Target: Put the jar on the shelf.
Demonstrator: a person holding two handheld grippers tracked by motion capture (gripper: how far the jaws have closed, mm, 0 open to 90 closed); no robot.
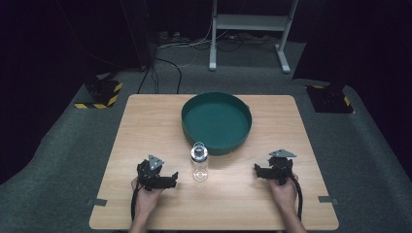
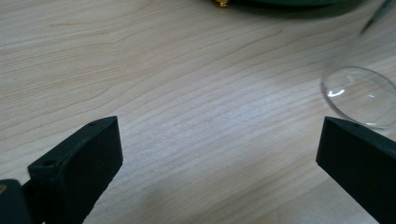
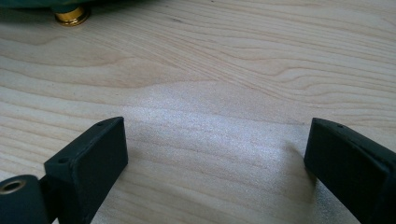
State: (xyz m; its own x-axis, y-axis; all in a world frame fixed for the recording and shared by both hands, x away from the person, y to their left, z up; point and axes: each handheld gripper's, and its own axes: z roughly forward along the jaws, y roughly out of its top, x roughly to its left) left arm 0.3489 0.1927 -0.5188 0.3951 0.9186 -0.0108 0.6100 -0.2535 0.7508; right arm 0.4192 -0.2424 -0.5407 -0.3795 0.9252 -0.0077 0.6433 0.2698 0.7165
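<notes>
A clear glass jar (image 1: 199,162) with a glass lid stands upright on the wooden table (image 1: 145,126), just in front of a round green basin (image 1: 216,122). My left gripper (image 1: 171,178) rests on the table a short way left of the jar, open, jaws pointing toward it. In the left gripper view the jar's base (image 2: 359,95) lies beyond the right jaw, and bare wood lies between the jaws (image 2: 219,149). My right gripper (image 1: 261,171) sits open on the table to the jar's right, with only wood between its jaws (image 3: 217,149).
The basin is empty and stands on small brass feet (image 3: 71,15). Past the table's far edge are cables, a white metal frame (image 1: 250,24) and yellow-black striped floor plates (image 1: 99,94). Grey tape tabs (image 1: 96,202) mark the near corners.
</notes>
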